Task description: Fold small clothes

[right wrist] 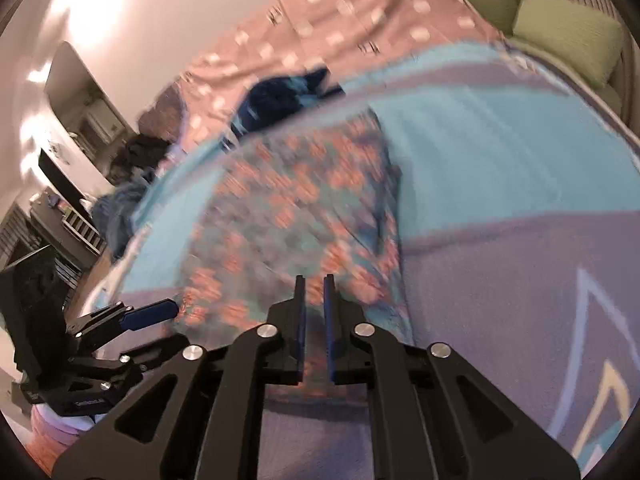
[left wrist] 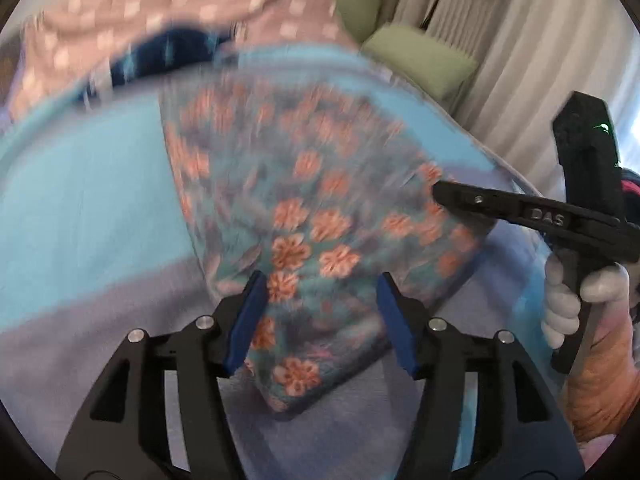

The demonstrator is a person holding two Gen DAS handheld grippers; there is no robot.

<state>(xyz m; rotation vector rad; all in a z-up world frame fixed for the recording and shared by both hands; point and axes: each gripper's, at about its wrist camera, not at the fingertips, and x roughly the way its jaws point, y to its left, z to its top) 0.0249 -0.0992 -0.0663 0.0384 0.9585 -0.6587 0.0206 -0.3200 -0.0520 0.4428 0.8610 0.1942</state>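
A small floral garment point(left wrist: 304, 208), teal-grey with orange flowers, lies on a blue and purple blanket point(left wrist: 80, 200). My left gripper point(left wrist: 318, 316) is open, its blue pads on either side of the garment's near corner. My right gripper point(right wrist: 314, 312) is nearly shut on the garment's near edge point(right wrist: 288, 216), with cloth between the pads. In the left wrist view the right gripper point(left wrist: 440, 192) reaches onto the garment's right corner. In the right wrist view the left gripper point(right wrist: 160, 312) sits at the garment's left corner. Both views are motion-blurred.
A pink dotted sheet point(right wrist: 340, 20) lies behind the blanket point(right wrist: 500, 140), with a dark blue garment point(right wrist: 280, 96) on it. Green cushions point(left wrist: 420, 60) and curtains point(left wrist: 520, 40) stand at the back right. Furniture and dark clothes point(right wrist: 80, 160) sit to the left.
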